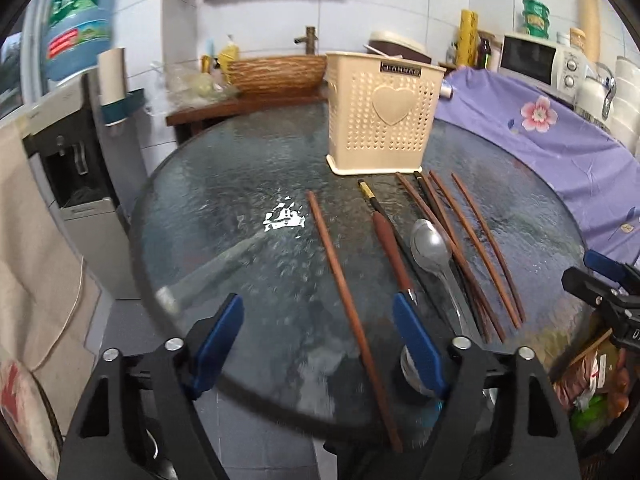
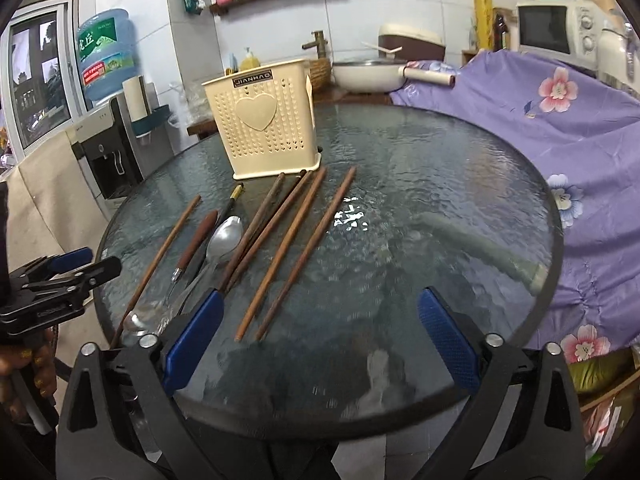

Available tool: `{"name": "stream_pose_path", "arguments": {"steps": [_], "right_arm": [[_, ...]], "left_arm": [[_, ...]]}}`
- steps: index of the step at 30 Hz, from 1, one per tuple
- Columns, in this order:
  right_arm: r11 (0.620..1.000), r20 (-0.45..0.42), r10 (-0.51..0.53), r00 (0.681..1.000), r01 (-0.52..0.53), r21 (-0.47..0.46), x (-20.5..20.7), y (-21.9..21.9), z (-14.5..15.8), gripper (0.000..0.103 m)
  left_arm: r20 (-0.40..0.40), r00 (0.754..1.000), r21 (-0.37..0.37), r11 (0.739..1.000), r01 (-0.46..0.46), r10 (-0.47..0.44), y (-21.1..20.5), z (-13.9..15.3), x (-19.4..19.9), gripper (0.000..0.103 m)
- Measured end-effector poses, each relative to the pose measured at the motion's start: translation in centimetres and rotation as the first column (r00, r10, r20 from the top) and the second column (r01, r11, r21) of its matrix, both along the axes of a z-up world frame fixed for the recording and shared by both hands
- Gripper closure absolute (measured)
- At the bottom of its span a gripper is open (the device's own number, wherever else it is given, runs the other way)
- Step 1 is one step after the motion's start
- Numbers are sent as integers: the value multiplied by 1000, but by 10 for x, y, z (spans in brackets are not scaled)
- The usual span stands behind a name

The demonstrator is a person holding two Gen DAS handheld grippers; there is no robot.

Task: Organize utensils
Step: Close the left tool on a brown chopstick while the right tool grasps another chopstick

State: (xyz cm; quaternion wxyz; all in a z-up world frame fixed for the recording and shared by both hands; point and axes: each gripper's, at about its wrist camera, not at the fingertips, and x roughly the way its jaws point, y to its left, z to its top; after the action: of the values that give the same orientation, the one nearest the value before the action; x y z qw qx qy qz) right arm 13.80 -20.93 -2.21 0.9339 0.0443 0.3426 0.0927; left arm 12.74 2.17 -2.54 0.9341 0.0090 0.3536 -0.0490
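A cream perforated utensil holder (image 1: 380, 120) (image 2: 266, 120) stands upright at the far side of the round glass table (image 1: 224, 208) (image 2: 440, 176). In front of it lie several brown chopsticks (image 1: 486, 252) (image 2: 288, 252), a metal spoon (image 1: 430, 244) (image 2: 226, 236), a wooden-handled utensil (image 1: 390, 240) (image 2: 198, 240) and a black gold-tipped chopstick (image 1: 366, 190). My left gripper (image 1: 318, 302) is open above the near edge, with one lone chopstick (image 1: 340, 276) on the glass running between its fingers, untouched. My right gripper (image 2: 322, 296) is open too, over the near ends of two chopsticks.
A purple floral cloth (image 1: 540, 128) (image 2: 560, 120) covers something along the table's right side. A water dispenser (image 1: 76, 168) (image 2: 108, 152) stands to the left. Behind are a wooden counter with a woven basket (image 1: 276, 72), a pan (image 2: 368, 74) and a microwave (image 2: 552, 28).
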Motion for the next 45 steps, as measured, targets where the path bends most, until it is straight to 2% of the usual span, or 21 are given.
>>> {"name": "stream_pose_path", "arguments": {"steps": [4, 11, 14, 17, 22, 26, 30, 40, 45], "right_arm": [[1000, -86, 12, 996, -11, 5, 37, -2, 0, 30], [1000, -208, -1, 978, -3, -18, 110, 5, -1, 48], [997, -226, -11, 974, -6, -76, 132, 17, -2, 53], [998, -263, -20, 964, 3, -65, 151, 20, -3, 58], [998, -294, -48, 954, 32, -60, 171, 17, -4, 67], [997, -326, -67, 943, 49, -62, 186, 16, -8, 70], [996, -360, -88, 929, 75, -50, 206, 10, -15, 75], [993, -356, -118, 927, 108, -47, 222, 10, -24, 81], [990, -346, -134, 929, 113, -81, 231, 18, -25, 81]], "left_arm": [[-50, 999, -4, 1000, 15, -15, -1, 0, 30, 34], [-147, 989, -13, 1000, 10, -12, 0, -5, 82, 37], [-173, 985, -16, 1000, 3, -6, 0, -6, 96, 40], [-193, 981, 8, 1000, 2, -1, -4, -7, 109, 43], [-225, 974, 29, 1000, 6, 0, -8, -7, 126, 54], [-257, 967, 27, 1000, 3, 5, -9, -9, 137, 63], [-279, 960, 28, 1000, -11, 19, -10, -14, 144, 65], [-278, 959, 40, 998, -55, 64, -11, -17, 152, 68], [-269, 959, 56, 996, -71, 83, -14, -18, 150, 68]]}}
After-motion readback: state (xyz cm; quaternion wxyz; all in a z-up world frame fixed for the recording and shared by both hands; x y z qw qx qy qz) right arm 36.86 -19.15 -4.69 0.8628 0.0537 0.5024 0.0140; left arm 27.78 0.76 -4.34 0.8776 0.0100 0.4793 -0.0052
